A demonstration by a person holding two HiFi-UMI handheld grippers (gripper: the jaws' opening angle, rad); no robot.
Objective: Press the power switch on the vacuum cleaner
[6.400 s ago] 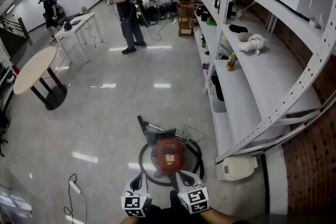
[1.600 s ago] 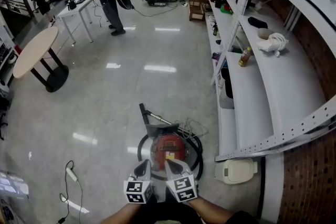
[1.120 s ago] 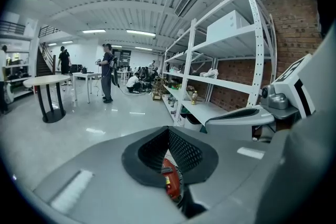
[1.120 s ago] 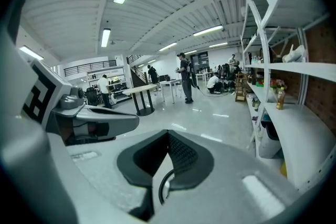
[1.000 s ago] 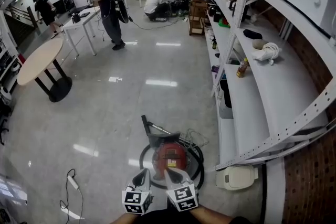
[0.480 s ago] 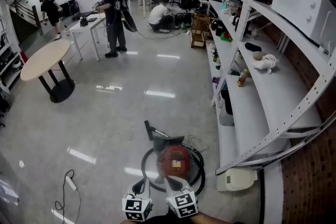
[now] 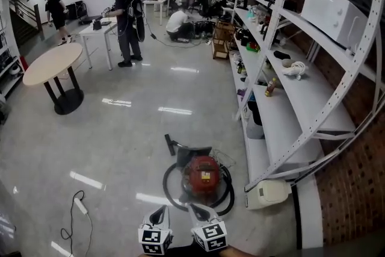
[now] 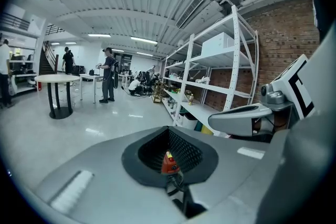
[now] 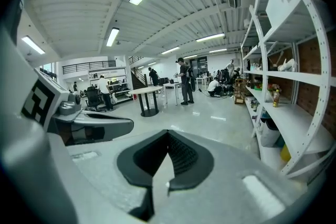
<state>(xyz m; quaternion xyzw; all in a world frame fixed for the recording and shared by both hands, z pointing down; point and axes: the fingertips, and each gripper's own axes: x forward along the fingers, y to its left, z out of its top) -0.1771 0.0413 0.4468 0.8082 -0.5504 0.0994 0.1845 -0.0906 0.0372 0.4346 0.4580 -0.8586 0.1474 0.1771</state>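
The red canister vacuum cleaner (image 7: 202, 175) stands on the floor, ringed by its black hose (image 7: 171, 188), with the floor nozzle (image 7: 170, 142) lying beyond it. Both grippers sit at the bottom of the head view, short of the vacuum and not touching it. My left gripper (image 7: 161, 210) is shut and holds nothing; through the small notch between its black pads (image 8: 194, 152) the vacuum (image 8: 168, 163) shows far off. My right gripper (image 7: 192, 209) is shut too, with only floor showing past its pads (image 9: 184, 157).
A tall white shelf rack (image 7: 283, 99) runs along the right, with a white appliance (image 7: 267, 194) on the floor at its foot. A power strip and cable (image 7: 80, 206) lie at the left. A round table (image 7: 51, 63) and a standing person (image 7: 126, 21) are farther off.
The head view has tilted up, showing more of the room. Both grippers, close to the vacuum's near side earlier, now sit lower in the frame with a gap of floor between.
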